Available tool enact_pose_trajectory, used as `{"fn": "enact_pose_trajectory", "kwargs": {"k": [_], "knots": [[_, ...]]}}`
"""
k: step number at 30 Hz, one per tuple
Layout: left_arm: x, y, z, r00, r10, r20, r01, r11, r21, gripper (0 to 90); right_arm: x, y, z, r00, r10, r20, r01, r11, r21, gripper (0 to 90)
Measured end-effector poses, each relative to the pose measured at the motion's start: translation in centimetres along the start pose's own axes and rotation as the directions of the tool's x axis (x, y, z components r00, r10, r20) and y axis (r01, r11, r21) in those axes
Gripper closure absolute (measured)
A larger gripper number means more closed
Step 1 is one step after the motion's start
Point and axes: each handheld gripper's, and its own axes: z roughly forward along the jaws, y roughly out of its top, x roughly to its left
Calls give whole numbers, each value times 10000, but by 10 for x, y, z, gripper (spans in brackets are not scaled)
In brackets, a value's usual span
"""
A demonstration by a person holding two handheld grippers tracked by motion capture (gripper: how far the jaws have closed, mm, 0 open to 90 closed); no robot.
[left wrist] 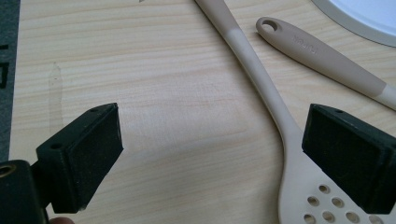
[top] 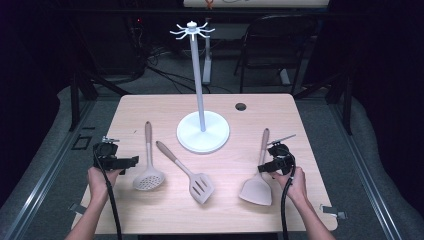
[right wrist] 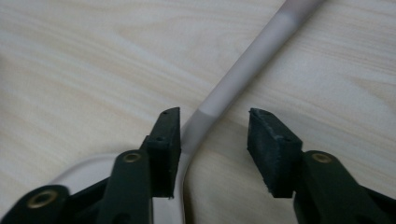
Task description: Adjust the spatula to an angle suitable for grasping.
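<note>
High view: nothing hung on the stand (top: 202,107) yet; my right gripper (top: 274,161), fingers open, straddles the solid spatula (top: 258,176) at the desk's (top: 150,107) 4 o'clock, left gripper (top: 114,159) open beside the skimmer (top: 148,167).

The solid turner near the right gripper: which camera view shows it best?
The high view shows the solid turner whole, flat on the table under the right gripper. The right gripper view shows its handle running between the open jaws, with part of the blade. The left gripper view shows other utensils.
</note>
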Motion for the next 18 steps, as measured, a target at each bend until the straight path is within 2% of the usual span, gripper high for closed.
{"fn": "enact_pose_trajectory", "kwargs": {"k": [1,2,3,7,8,11,12,18], "knots": [[0,0,1,10000,29,-5,-29,10000,35,47,2,0,5,9997,260,19,-259,9990,-367,510],[0,0,1,10000,29,-5,-29,10000,35,47,2,0,5,9997,260,19,-259,9990,-367,510],[0,0,1,10000,49,-8,-49,10000,38,47,4,2,5,9998,103,172,-101,9998,-150,510],[-2,0,1,9999,103,-50,-103,9999,25,47,12,2,14,9974,-297,656,293,9996,61,561],[-2,0,1,9999,103,-50,-103,9999,25,48,13,2,15,9979,-238,605,241,9997,-49,565],[-2,0,0,9999,110,-58,-110,9999,20,48,13,2,14,9976,-291,622,287,9996,69,577],[-2,0,0,9999,110,-71,-110,9999,13,49,13,2,14,9985,-216,497,214,9998,54,585],[-2,-1,-1,9999,117,-27,-117,9999,18,50,21,4,13,9954,-854,439,829,9949,569,683]]}}
